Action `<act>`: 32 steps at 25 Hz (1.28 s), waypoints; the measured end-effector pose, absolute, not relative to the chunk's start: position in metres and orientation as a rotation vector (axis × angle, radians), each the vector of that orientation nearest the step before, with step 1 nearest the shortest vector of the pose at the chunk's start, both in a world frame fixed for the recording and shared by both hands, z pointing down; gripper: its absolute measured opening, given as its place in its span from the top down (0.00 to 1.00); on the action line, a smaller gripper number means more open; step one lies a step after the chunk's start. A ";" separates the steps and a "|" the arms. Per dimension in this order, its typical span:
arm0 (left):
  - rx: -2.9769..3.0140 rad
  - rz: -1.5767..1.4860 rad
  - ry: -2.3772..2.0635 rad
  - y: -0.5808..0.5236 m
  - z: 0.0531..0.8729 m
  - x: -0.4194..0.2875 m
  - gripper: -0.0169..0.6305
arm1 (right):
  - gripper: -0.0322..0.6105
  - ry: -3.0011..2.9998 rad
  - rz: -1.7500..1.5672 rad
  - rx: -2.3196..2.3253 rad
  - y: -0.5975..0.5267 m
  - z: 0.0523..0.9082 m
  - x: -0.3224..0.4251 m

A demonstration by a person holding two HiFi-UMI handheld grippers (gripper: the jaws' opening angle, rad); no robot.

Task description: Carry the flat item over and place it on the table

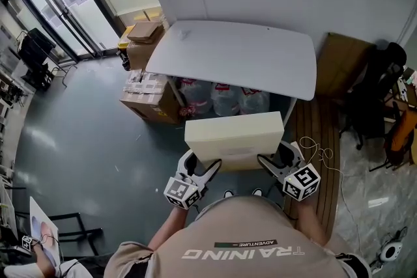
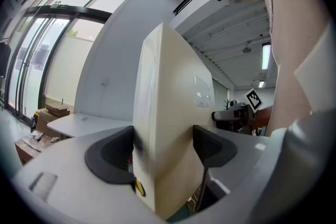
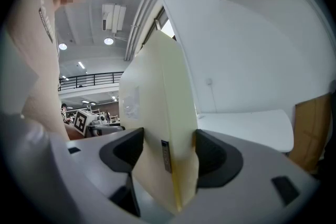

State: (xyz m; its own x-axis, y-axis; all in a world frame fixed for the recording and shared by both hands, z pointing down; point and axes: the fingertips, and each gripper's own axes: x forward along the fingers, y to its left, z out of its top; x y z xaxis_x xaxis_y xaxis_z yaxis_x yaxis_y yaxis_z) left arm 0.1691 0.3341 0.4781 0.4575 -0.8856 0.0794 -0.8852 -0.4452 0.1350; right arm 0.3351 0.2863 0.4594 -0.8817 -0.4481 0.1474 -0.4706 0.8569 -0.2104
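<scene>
Flat cream box point(image 1: 234, 137) up in air in front of us, short of white table point(image 1: 241, 55), not on it yet. We've got left gripper point(image 1: 201, 170) clamped on its left end and right gripper point(image 1: 272, 164) on right end. Both jaws spread wide, pads pressing box faces. Cardboard boxes point(image 1: 150, 99) on floor beside table.

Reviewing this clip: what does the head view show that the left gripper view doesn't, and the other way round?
Only the head view: the whole top of the cream flat box, not yet on the white table, with the left gripper and right gripper at its near corners, and clear bottles under the table. Only the left gripper view: that gripper's pads pressing the box's two faces, and ceiling lights. Both: the box, the table, cardboard boxes by the glass doors.
</scene>
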 end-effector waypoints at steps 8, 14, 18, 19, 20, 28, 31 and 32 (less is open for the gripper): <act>2.513 -0.025 -1.583 0.336 0.482 0.157 0.45 | 0.51 -2.944 0.351 0.712 0.285 0.460 0.321; 2.488 -0.031 -1.602 0.335 0.484 0.138 0.45 | 0.51 -2.933 0.385 0.665 0.279 0.464 0.302; 2.486 -0.033 -1.606 0.327 0.487 0.117 0.45 | 0.51 -2.935 0.384 0.657 0.270 0.466 0.280; 2.483 -0.035 -1.608 0.326 0.487 0.111 0.45 | 0.50 -2.935 0.381 0.653 0.268 0.466 0.274; 2.481 -0.037 -1.610 0.325 0.488 0.104 0.45 | 0.50 -2.936 0.379 0.649 0.267 0.466 0.267; 2.427 -0.059 -1.614 0.315 0.501 0.059 0.45 | 0.51 -2.927 0.405 0.645 0.254 0.477 0.221; 2.411 -0.063 -1.609 0.309 0.508 0.053 0.45 | 0.51 -2.902 0.423 0.625 0.247 0.483 0.214; 2.408 -0.062 -1.613 0.305 0.510 0.050 0.45 | 0.51 -2.895 0.428 0.613 0.243 0.485 0.212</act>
State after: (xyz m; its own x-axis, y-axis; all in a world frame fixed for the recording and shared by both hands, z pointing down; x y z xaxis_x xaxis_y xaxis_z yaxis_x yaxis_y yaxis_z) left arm 0.0505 0.3052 0.5100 0.3891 -0.9159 0.0984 -0.9056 -0.3607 0.2232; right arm 0.2115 0.2426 0.4850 -0.9049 -0.3733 0.2043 -0.4164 0.8756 -0.2449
